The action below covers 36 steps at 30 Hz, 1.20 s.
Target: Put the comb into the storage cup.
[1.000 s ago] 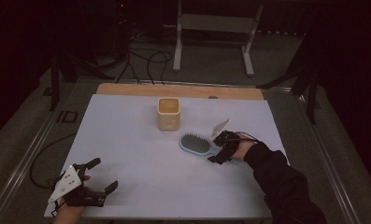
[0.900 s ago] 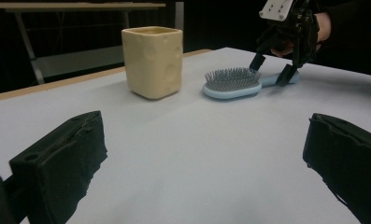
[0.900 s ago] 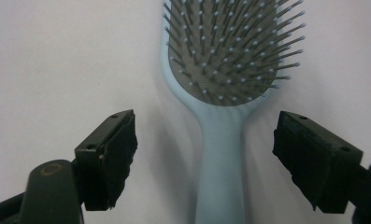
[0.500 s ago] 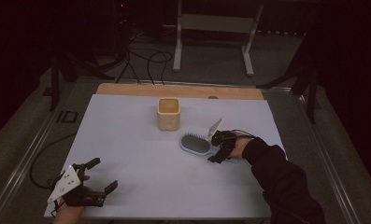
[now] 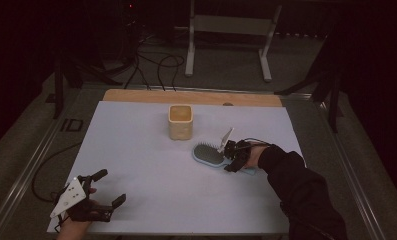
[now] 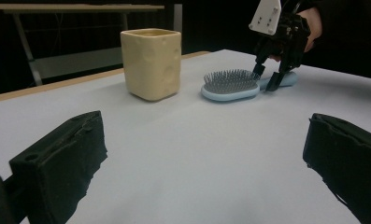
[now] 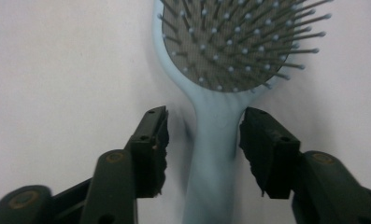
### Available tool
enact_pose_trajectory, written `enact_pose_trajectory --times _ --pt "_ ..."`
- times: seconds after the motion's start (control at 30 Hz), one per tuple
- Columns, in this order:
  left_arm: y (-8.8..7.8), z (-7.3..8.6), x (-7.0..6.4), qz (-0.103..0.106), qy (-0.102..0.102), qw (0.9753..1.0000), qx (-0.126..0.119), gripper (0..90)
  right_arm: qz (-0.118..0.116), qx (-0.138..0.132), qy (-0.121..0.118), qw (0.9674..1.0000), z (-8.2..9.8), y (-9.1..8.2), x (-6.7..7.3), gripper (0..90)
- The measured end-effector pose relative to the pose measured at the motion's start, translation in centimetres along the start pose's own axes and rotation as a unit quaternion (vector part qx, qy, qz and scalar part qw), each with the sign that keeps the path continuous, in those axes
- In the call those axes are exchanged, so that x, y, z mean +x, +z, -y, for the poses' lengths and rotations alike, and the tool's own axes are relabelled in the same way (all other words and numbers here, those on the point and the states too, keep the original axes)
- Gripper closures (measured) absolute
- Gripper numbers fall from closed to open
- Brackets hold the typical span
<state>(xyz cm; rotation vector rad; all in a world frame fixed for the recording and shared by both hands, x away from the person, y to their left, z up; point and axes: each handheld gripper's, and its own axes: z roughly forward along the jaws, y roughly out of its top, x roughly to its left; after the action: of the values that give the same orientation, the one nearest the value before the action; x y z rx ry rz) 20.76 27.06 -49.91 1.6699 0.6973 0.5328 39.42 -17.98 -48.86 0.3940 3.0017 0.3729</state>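
Two tools on white table (image 5: 151, 200), left tool (image 5: 107, 188) open, right tool (image 5: 229, 157) closing astride hairbrush (image 5: 209, 154), dark room

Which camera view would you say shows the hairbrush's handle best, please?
The right gripper view: the hairbrush's handle runs up between that gripper's two jaws, close and sharp. The left gripper view shows a short stretch of it behind the right gripper. The high view shows its tip, small, beside the hand.
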Motion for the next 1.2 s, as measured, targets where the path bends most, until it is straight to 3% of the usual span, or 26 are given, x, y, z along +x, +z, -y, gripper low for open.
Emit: enact_pose_trajectory --times 0.23,0.63,0.8,0.93,1.13,1.2 --pt "0.0 0.0 0.0 0.000 0.000 1.0000 0.000 0.0 0.004 0.019 0.000 0.9998 -0.4 0.3 0.0 57.5" --pt "0.0 0.0 -0.1 0.001 0.000 1.0000 0.001 0.0 0.013 0.048 0.023 0.9985 -1.2 0.6 0.3 67.2" --pt "0.1 0.1 -0.1 0.001 0.001 1.0000 0.003 0.0 0.029 0.028 0.024 0.9989 -0.7 0.5 0.9 69.7" --pt "0.2 0.0 -0.2 0.002 0.004 1.0000 0.006 0.0 0.026 0.026 0.022 0.9991 -0.6 0.4 0.8 69.8" --pt "0.2 0.1 -0.1 0.000 0.001 1.0000 0.005 0.0 0.024 0.002 0.031 0.9992 -0.1 0.3 0.5 70.0" --pt "0.2 0.1 -0.1 0.000 0.002 1.0000 0.006 0.0 0.019 -0.020 0.042 0.9988 0.1 -0.1 0.3 70.0"
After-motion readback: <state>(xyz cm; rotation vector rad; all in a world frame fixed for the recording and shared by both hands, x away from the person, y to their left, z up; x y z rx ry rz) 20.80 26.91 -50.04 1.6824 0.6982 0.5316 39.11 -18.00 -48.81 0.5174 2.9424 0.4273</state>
